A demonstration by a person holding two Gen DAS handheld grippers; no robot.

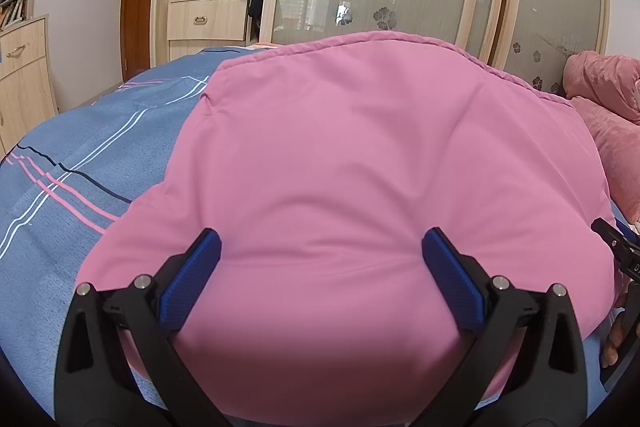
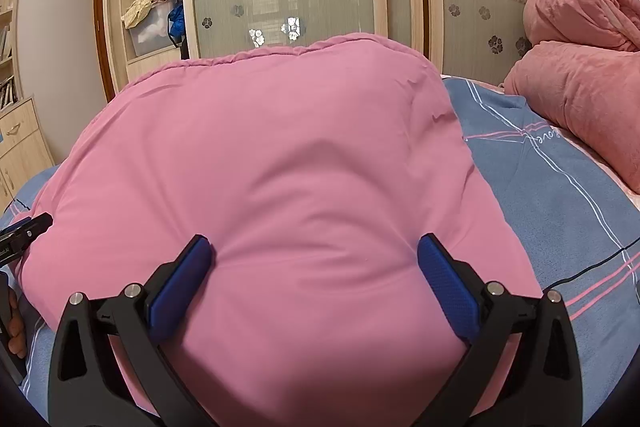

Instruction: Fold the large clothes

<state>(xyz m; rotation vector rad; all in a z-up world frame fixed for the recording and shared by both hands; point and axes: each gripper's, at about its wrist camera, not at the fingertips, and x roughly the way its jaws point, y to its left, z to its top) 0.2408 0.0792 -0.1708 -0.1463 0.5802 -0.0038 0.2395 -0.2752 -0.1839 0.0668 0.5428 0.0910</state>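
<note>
While both grippers, left (image 1: 320, 251) and right (image 2: 314, 255), are spreading fingers over frame-centre garment (image 1: 360, 167) | step: fold lying flat | next: pinching near edge.

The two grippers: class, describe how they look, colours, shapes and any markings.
The left gripper and right gripper look alike: black angular plastic frames with triangular cut-outs, silver round pins at the joints, and flat textured blue fingers. White lettering shows on one body, too cropped to read.

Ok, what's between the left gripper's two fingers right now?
Only the pink garment: in the left wrist view it fills the gap of the open left gripper, bulging between the blue pads.
</note>
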